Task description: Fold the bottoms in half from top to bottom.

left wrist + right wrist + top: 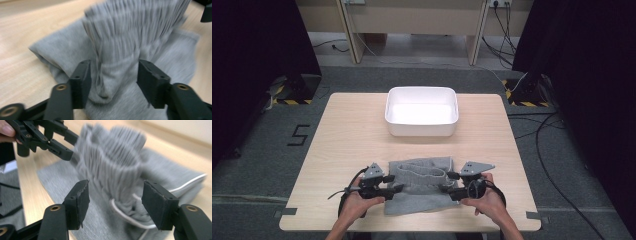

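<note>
A folded grey garment (422, 182) with a ribbed band and a white drawstring lies near the table's front edge. My left gripper (398, 183) is at its left end, my right gripper (447, 182) at its right end, each in a hand. In the left gripper view the jaws of the left gripper (113, 80) stand apart around a raised, blurred fold of the grey cloth (62, 50), with no pad pressing on it. In the right gripper view the right gripper (117, 202) is open around the ribbed band (110, 162) and the cord (125, 216). The left gripper (45, 137) shows beyond.
A white rectangular tub (422, 111) stands at the table's far middle. The light wooden table (352, 130) has bare wood left and right of the garment. Black curtains, stands and floor cables surround the table.
</note>
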{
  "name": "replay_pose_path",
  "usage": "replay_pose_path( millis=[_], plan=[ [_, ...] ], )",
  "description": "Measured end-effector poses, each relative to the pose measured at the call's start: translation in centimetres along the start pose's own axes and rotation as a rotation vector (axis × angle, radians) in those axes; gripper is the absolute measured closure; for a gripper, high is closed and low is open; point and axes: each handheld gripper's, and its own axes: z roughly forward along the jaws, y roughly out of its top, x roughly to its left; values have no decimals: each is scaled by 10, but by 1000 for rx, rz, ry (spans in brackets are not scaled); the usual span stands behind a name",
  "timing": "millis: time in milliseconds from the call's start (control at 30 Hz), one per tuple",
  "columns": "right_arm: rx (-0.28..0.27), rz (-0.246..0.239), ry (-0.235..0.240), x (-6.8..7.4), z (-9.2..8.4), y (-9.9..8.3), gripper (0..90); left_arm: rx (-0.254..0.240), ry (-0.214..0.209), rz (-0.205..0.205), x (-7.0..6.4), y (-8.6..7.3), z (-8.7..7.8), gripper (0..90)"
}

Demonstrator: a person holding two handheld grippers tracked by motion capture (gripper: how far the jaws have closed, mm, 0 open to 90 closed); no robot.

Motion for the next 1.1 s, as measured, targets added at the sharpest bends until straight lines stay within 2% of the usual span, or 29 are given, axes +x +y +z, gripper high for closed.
replay_pose_path(
  millis=[100,167,233,333,467,567,633,733,800,900,1100],
  plan=[
    [-49,6,-14,-5,-14,10,392,-42,13,-34,9,8,-10,410],
    [-61,2,-54,-11,-21,16,395,-42,54,-44,17,15,-13,409],
    [-71,21,-78,-19,-23,21,407,-45,103,-59,26,22,-13,406],
    [-71,58,-124,-34,-17,27,427,-37,140,-84,39,33,-5,408],
    [-21,98,-165,-52,5,30,433,5,176,-90,49,41,15,413],
    [28,93,-156,-58,28,31,427,45,166,-89,52,41,34,414],
    [62,63,-146,-58,44,34,423,56,156,-96,52,40,42,415],
    [88,33,-114,-54,59,39,424,51,134,-98,47,38,46,425],
    [87,20,-78,-49,65,41,433,43,131,-80,42,36,43,420],
    [87,-6,-50,-39,61,42,438,23,118,-69,35,33,34,415],
    [52,-46,8,-17,37,36,443,-17,91,-34,16,22,18,413]
  ],
)
